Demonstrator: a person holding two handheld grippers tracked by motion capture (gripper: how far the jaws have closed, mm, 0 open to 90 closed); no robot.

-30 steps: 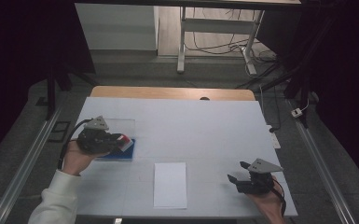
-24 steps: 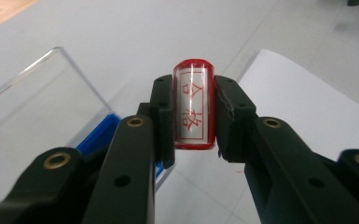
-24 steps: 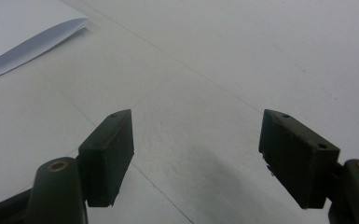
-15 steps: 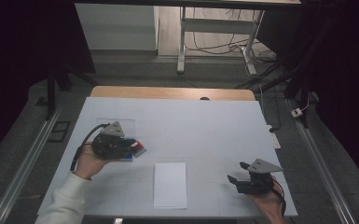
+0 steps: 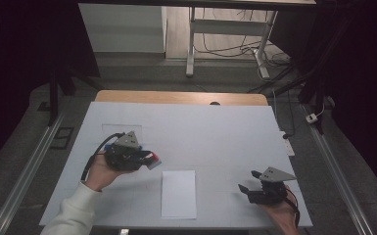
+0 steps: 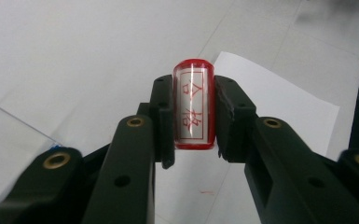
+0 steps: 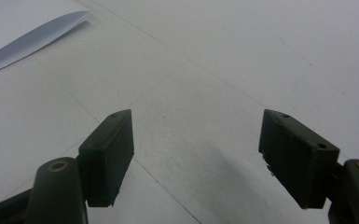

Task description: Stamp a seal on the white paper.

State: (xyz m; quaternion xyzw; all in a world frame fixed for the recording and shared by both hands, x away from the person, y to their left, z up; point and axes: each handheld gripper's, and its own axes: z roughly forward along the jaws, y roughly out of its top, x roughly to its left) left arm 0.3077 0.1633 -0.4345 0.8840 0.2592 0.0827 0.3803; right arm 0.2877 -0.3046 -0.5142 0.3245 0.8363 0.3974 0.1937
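A red cylindrical stamp (image 6: 193,93) with red characters on its white face sits between the black jaws of my left gripper (image 6: 193,121), which is shut on its sides. In the high view the left gripper (image 5: 149,159) hovers over the table's left half and holds the stamp (image 5: 153,159) pointing right, just left of a white sheet of paper (image 5: 178,193). The paper (image 6: 279,102) lies beyond the stamp. My right gripper (image 5: 248,182) rests near the front right, open. Nothing lies between its jaws (image 7: 196,140); the paper's corner (image 7: 28,39) lies far left.
The white table top (image 5: 200,127) has a wooden strip (image 5: 181,97) along its far edge. A clear plastic sheet (image 5: 122,128) lies behind the left gripper. Metal rails (image 5: 24,171) flank the table on the floor. Desk legs and cables (image 5: 254,54) stand beyond it.
My left gripper has carried the stamp rightward, off the blue pad and closer to the paper. The right gripper has stayed still.
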